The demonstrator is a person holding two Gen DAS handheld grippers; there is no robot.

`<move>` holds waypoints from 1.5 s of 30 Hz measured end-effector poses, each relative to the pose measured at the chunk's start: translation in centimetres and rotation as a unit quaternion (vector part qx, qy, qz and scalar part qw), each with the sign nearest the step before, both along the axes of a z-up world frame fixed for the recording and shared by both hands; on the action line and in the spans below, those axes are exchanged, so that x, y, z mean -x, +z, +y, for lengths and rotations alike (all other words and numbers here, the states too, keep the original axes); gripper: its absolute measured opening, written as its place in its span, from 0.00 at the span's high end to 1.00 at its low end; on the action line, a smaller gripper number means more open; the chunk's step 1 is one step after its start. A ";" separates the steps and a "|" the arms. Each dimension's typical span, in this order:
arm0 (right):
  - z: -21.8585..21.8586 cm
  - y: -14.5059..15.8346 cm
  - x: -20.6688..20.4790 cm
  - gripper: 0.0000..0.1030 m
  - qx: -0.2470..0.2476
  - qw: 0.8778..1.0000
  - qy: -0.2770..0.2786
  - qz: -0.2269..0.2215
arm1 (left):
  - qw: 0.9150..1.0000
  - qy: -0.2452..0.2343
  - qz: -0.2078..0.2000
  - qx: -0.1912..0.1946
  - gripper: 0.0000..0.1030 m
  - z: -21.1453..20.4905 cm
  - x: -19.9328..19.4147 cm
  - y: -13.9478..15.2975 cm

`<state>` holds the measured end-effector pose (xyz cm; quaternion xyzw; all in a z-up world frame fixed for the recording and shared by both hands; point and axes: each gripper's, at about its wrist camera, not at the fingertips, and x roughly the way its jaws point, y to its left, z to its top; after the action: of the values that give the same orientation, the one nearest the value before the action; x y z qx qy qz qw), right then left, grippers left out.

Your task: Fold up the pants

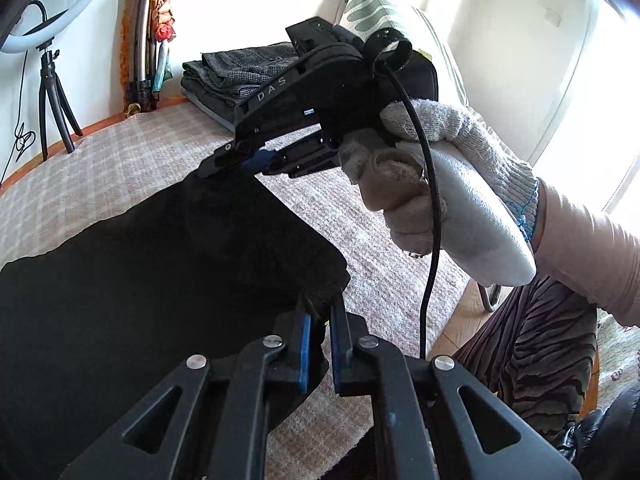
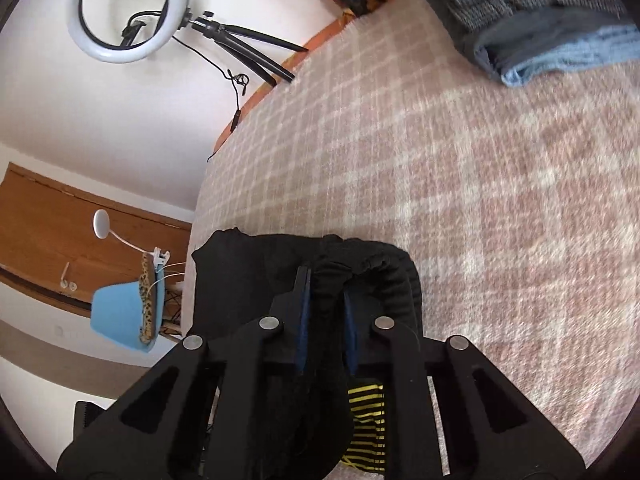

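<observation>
Black pants (image 1: 168, 264) lie partly lifted over the pink checked table cover (image 1: 132, 148). My left gripper (image 1: 320, 300) is shut on the pants' near edge, with black cloth pinched between its blue pads. My right gripper (image 1: 244, 162), held in a white-gloved hand (image 1: 448, 184), is shut on the far corner of the pants. In the right wrist view the right gripper (image 2: 326, 284) clamps the bunched elastic waistband (image 2: 360, 264) just above the cover (image 2: 460, 184).
A stack of folded grey and blue clothes (image 1: 236, 76) (image 2: 540, 16) sits at the back of the table. A ring light on a tripod (image 2: 128, 12) (image 1: 52, 80) stands at the table's edge. A patterned chair (image 1: 376, 4) stands behind.
</observation>
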<state>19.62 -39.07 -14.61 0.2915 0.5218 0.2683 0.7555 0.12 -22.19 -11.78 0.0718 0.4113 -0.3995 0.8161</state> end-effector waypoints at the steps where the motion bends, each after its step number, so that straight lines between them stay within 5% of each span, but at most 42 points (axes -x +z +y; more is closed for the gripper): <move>1: 0.2 0.2 -0.1 0.86 0.010 1.000 0.002 -0.007 | 1.000 -0.002 -0.001 -0.003 0.95 -0.4 0.0 -0.1; 8: 1.0 -0.3 -2.0 0.88 0.076 0.997 0.008 -0.019 | 0.999 -0.012 0.032 0.004 0.95 -2.3 -2.1 -1.2; 12: 0.8 -1.8 -2.2 0.88 0.126 0.991 0.030 -0.023 | 0.999 -0.018 0.037 -0.023 0.95 -3.5 -2.6 -2.7; 16: -0.6 -1.3 -1.6 0.87 0.119 0.992 0.025 -0.017 | 0.998 -0.025 0.025 -0.055 0.95 -4.4 -1.9 -3.3; 19: -1.5 0.4 -0.5 0.63 0.145 0.989 -0.001 -0.038 | 0.997 -0.018 0.027 -0.067 0.90 -4.4 -1.3 -3.0; 21: -1.7 2.0 0.3 0.63 0.181 0.981 -0.012 -0.069 | 0.997 -0.011 0.029 -0.065 0.89 -4.3 -0.9 -2.6; 24: -2.0 3.7 2.5 0.63 0.121 0.989 0.011 -0.080 | 0.997 -0.010 0.022 -0.069 0.87 -4.0 -0.2 -2.4; 27: -0.1 3.8 5.1 0.63 0.140 0.985 0.061 -0.085 | 0.998 -0.007 0.025 -0.061 0.87 -3.5 0.0 -2.0; 29: 0.2 3.0 6.3 0.63 0.157 0.983 0.069 -0.071 | 0.998 -0.007 0.022 -0.059 0.87 -3.3 0.2 -1.9; 39: -1.5 -1.8 11.4 0.63 0.024 0.993 0.112 0.021 | 0.998 0.024 0.010 -0.059 0.87 1.1 0.1 -1.0; 43: -1.5 -1.8 13.3 0.63 0.022 0.991 0.128 -0.006 | 0.996 0.070 0.018 -0.060 0.87 4.5 -1.0 -1.2; 45: -1.1 -1.2 14.3 0.63 0.064 0.988 0.137 -0.038 | 0.993 0.093 0.035 -0.059 0.87 6.0 -1.7 -1.7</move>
<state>5.29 -40.19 -15.83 0.1581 0.5433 0.3467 0.7481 1.83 -16.21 -13.50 0.0668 0.4671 -0.2992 0.8294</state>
